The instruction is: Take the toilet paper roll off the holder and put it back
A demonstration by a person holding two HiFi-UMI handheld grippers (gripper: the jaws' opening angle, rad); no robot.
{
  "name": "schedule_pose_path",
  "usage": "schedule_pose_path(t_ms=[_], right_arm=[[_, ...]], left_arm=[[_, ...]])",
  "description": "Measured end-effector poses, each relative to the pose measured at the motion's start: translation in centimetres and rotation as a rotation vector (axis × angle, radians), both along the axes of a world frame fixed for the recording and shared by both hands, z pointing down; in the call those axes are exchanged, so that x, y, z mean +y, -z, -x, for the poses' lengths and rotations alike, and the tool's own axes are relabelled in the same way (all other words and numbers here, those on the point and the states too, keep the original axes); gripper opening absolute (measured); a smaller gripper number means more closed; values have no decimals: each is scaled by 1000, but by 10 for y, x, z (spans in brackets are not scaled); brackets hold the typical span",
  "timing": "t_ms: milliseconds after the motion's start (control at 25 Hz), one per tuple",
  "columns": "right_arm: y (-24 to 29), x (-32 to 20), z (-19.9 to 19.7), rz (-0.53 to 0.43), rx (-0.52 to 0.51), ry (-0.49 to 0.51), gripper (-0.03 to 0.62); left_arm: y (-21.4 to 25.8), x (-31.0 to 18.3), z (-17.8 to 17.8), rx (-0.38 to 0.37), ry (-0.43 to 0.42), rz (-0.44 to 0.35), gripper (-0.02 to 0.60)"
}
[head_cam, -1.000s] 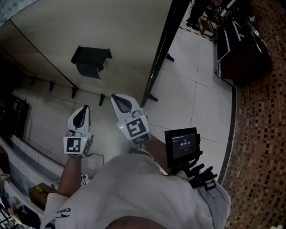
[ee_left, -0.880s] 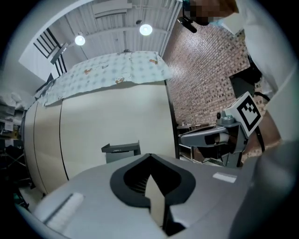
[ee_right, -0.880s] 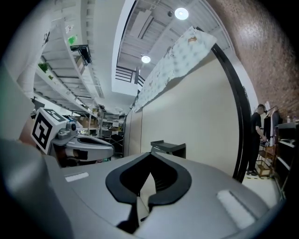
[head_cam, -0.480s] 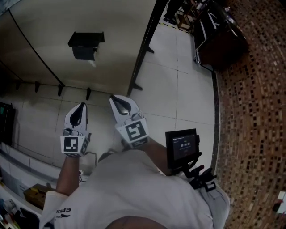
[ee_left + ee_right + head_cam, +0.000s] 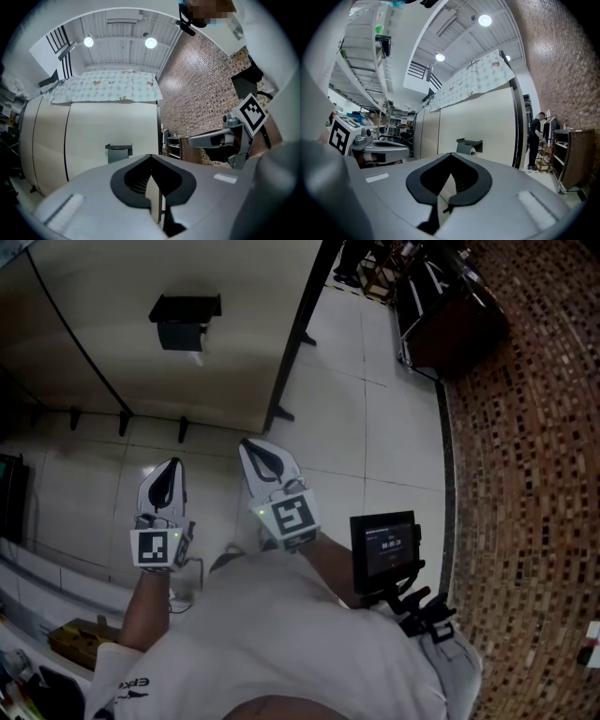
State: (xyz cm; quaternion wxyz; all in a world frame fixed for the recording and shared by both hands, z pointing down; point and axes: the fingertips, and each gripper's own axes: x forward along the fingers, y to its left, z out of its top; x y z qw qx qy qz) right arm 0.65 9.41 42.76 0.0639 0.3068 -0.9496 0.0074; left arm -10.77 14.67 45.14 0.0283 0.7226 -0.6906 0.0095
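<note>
Pointing forward side by side, the left gripper (image 5: pixel 172 467) and the right gripper (image 5: pixel 251 446) are held out in front of a person in a white shirt (image 5: pixel 281 643). The left gripper's fingers (image 5: pixel 93 192) are pressed together tip against tip, with nothing between them. The right gripper's fingers (image 5: pixel 511 187) are closed in the same way, also on nothing. Each gripper carries its marker cube (image 5: pixel 157 547) at the rear, close to the hand.

The black holder (image 5: pixel 185 307) is fixed to a beige wall panel (image 5: pixel 112 296), ahead of both pairs of fingertips and well apart from them. It lies almost straight beyond the left fingers, and ahead and to the left of the right fingers. The toilet paper roll (image 5: pixel 178 336) sits in the holder under its dark lid, with a short tail of paper hanging at its lower edge. From the right gripper view the roll shows just above the closed fingertips, far off.

A black post (image 5: pixel 300 334) stands at the panel's edge, to the right of the right fingers. White tiled floor (image 5: pixel 375 427) spreads beyond it. A small screen (image 5: pixel 384 547) on a black mount sits behind the right gripper, beside the person's waist.
</note>
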Motion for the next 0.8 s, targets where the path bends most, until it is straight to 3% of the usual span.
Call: schedule_pose_path(t_ms=[600,800], right_arm=[[4,4,-27,15,-53,20,12],[0,3,-33,16,-39,34,12]], left_arm=[[14,-7,-29,-11,4,-58,3],[11,-6,-35,-20,21,-17,2]])
